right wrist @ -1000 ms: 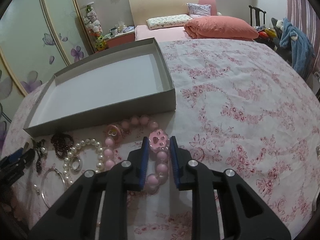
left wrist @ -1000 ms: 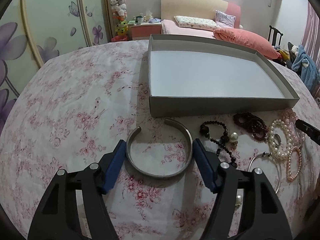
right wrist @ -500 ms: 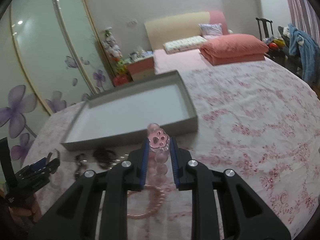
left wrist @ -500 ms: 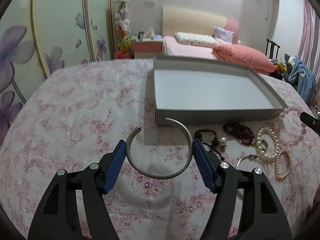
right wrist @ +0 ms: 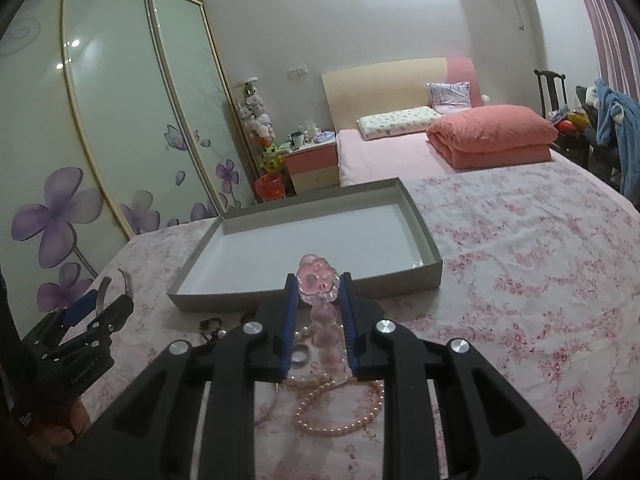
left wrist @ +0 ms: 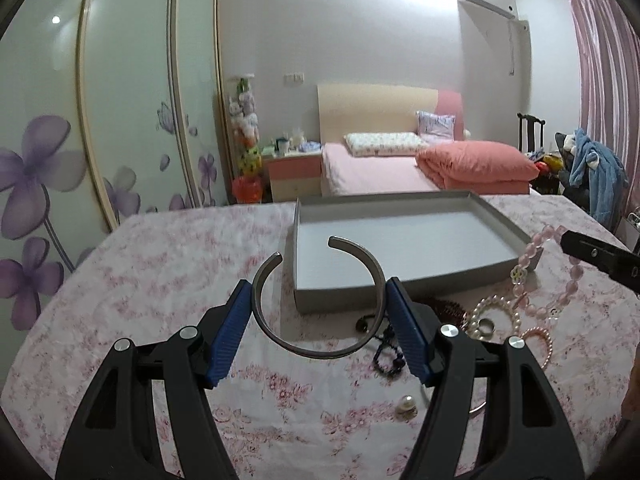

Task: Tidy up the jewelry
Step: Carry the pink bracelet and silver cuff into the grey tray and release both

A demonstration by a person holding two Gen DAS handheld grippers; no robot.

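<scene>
My left gripper (left wrist: 319,308) is shut on a silver open cuff bangle (left wrist: 316,350) and holds it above the floral cloth, just short of the grey box (left wrist: 400,288). My right gripper (right wrist: 318,294) is shut on a pink bead bracelet (right wrist: 317,282) with a flower charm, lifted in front of the box (right wrist: 304,292); its beads hang down between the fingers. The bracelet also shows in the left wrist view (left wrist: 536,246). The box is empty.
On the cloth lie a white pearl strand with a ring (left wrist: 486,322), a pink pearl strand (right wrist: 340,412), dark bead bracelets (left wrist: 384,354), a loose pearl (left wrist: 407,403). The left gripper shows in the right wrist view (right wrist: 100,308). A bed stands behind.
Both grippers have risen from the cloth with their pieces: the bangle and the pink bracelet now hang in the air, nearer the box front.
</scene>
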